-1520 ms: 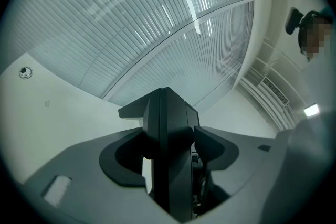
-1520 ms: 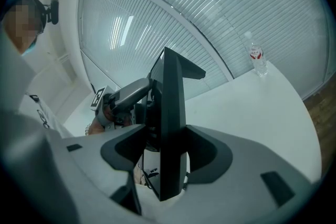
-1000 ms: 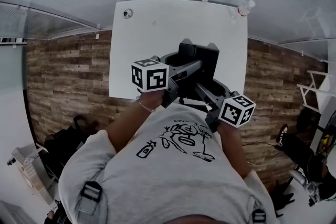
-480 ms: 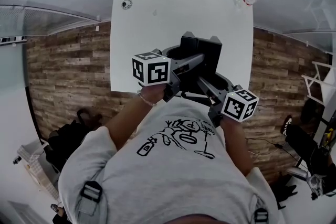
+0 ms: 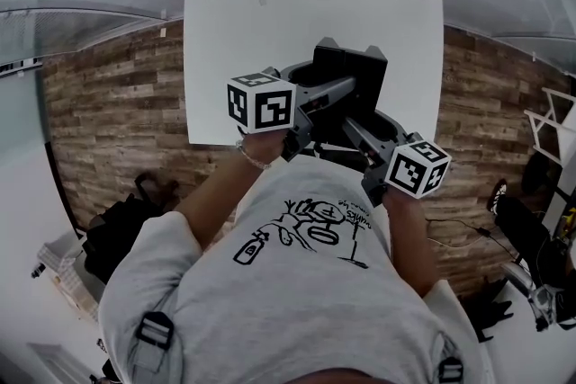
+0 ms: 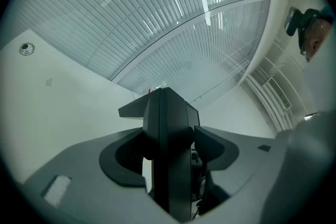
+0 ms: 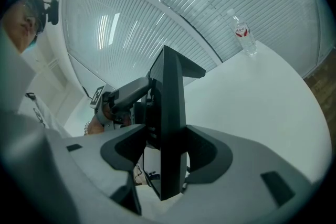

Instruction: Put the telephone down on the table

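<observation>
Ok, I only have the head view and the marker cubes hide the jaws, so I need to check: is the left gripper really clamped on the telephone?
Observer: Yes. In the left gripper view, the left gripper has a jaw pressed on each side of the black telephone.
Operator: And the right one?
Observer: Same. The right gripper is shut on the telephone, seen edge-on.
Operator: Is that bottle at the corner standing?
Observer: Yes, the bottle stands upright on the table, well apart from the telephone.
</observation>
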Tool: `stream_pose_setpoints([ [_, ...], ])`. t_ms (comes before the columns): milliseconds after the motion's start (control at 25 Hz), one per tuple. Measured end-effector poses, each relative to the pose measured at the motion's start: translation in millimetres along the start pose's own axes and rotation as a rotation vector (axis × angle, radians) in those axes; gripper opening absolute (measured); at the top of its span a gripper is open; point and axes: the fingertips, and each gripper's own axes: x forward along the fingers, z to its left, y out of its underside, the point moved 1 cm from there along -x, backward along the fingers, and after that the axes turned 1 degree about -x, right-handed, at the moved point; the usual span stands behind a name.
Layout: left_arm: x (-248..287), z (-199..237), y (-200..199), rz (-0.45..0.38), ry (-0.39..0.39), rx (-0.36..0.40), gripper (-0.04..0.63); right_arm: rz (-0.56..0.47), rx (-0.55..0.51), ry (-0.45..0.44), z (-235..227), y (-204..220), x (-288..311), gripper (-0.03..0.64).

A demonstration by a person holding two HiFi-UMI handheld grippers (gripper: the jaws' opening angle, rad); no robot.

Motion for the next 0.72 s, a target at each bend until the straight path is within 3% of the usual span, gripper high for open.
stream_pose_setpoints([
  [720, 22.0, 51.8, 9.6, 0.035, -0.019, -0.036, 0.282, 0.033, 0.034, 0.013, -41.6, 11.0, 32.3, 0.223],
])
